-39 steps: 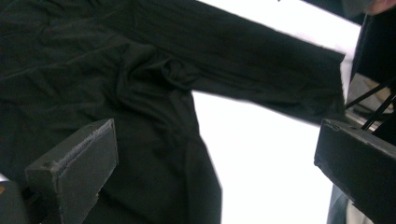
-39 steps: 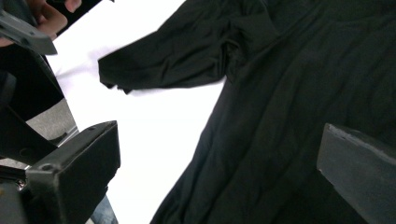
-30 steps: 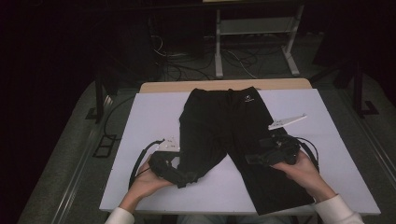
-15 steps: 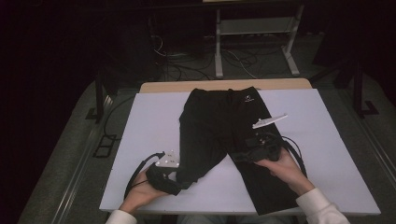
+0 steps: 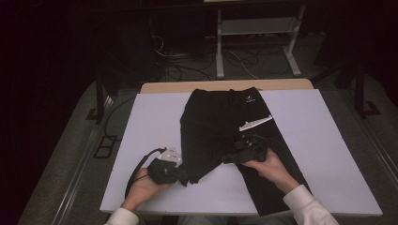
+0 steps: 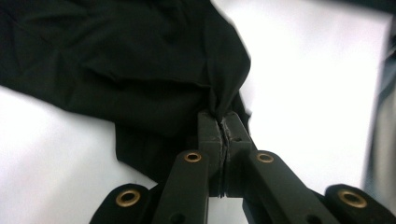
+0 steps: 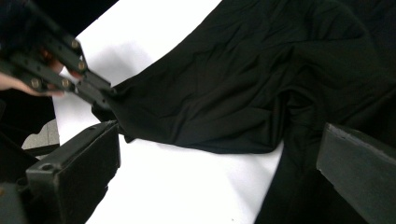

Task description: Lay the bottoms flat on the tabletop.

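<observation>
While left gripper (image 6: 223,128) pinches trousers (image 5: 211,131) hem | right gripper (image 7: 219,163) seemingly agape | table (image 5: 328,154) roomy

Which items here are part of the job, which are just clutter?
In the job:
black fabric trousers
left tongs, shut on a trouser leg's end
right tongs, open over the other leg
white table top

Lying about:
floor cables
grey metal stand

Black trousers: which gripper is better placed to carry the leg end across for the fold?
Left. The left gripper is already shut on the hem of the black trousers; the right gripper is open above the crotch area, gripping nothing.
</observation>
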